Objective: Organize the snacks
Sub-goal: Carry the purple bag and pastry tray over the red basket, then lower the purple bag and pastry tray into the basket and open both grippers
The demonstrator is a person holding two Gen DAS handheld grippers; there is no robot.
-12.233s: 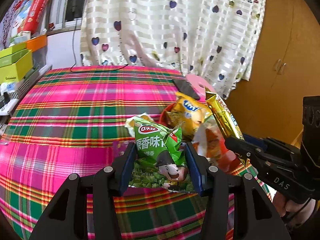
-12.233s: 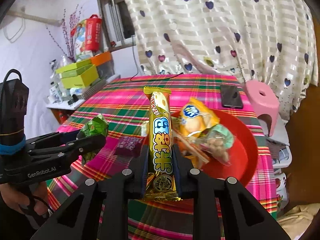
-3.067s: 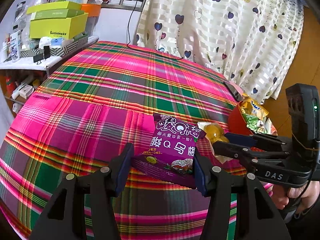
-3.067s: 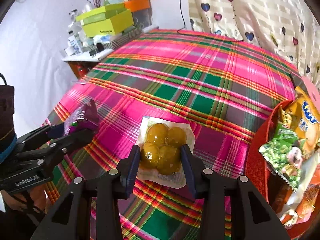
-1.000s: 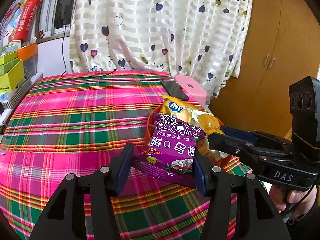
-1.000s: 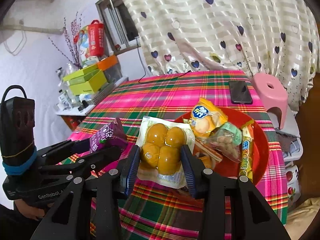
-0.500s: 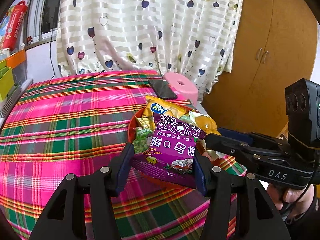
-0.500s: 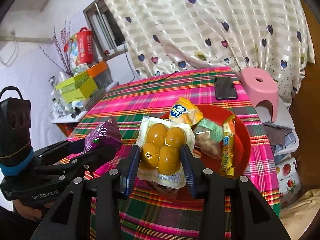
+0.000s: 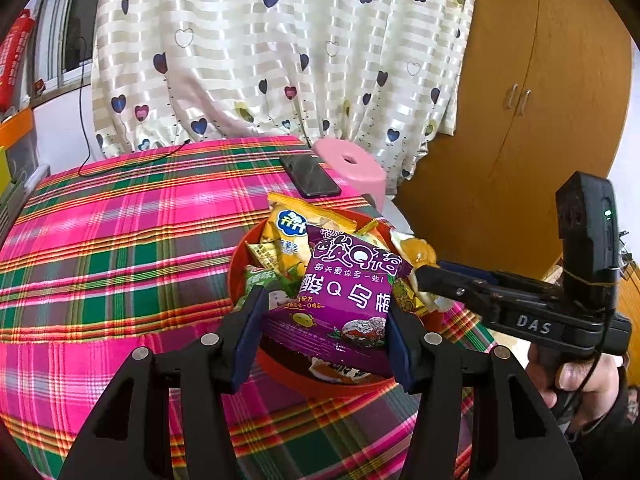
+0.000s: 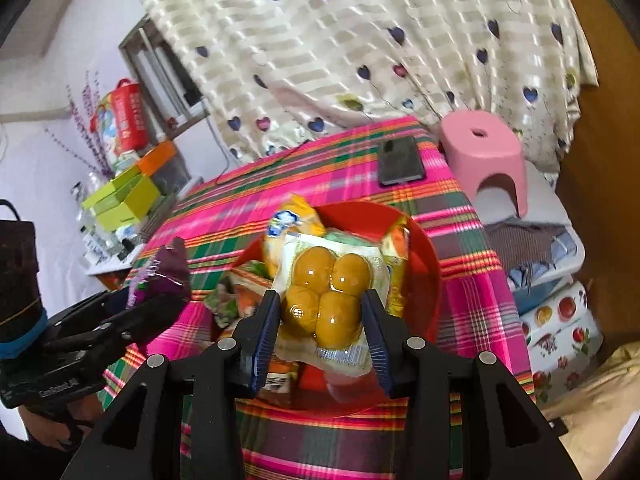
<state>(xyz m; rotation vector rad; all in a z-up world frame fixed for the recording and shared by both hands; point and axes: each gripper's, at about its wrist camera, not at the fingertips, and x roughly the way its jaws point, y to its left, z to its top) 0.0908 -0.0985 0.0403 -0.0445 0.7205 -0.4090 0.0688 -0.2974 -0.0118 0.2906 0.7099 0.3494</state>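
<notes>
My left gripper (image 9: pixel 325 322) is shut on a purple plum-candy packet (image 9: pixel 347 288) and holds it over the near rim of the red bowl (image 9: pixel 332 380). My right gripper (image 10: pixel 320 322) is shut on a clear pack of yellow-brown balls (image 10: pixel 328 296) and holds it above the middle of the red bowl (image 10: pixel 426 264). The bowl holds a yellow biscuit bag (image 9: pixel 294 226), a green pea bag (image 9: pixel 260 280) and other snacks. The right gripper (image 9: pixel 428 274) reaches in from the right in the left wrist view; the left gripper (image 10: pixel 160 304) shows at left in the right wrist view.
The bowl stands near the right edge of a table with a pink and green plaid cloth (image 9: pixel 120 240). A black phone (image 9: pixel 310 176) lies behind the bowl. A pink stool (image 10: pixel 482 152) stands past the table corner. Green and orange boxes (image 10: pixel 124 196) sit on a shelf far left.
Both grippers have moved forward and over the red bowl with their packets still held. The bowl now lies directly under both packets.
</notes>
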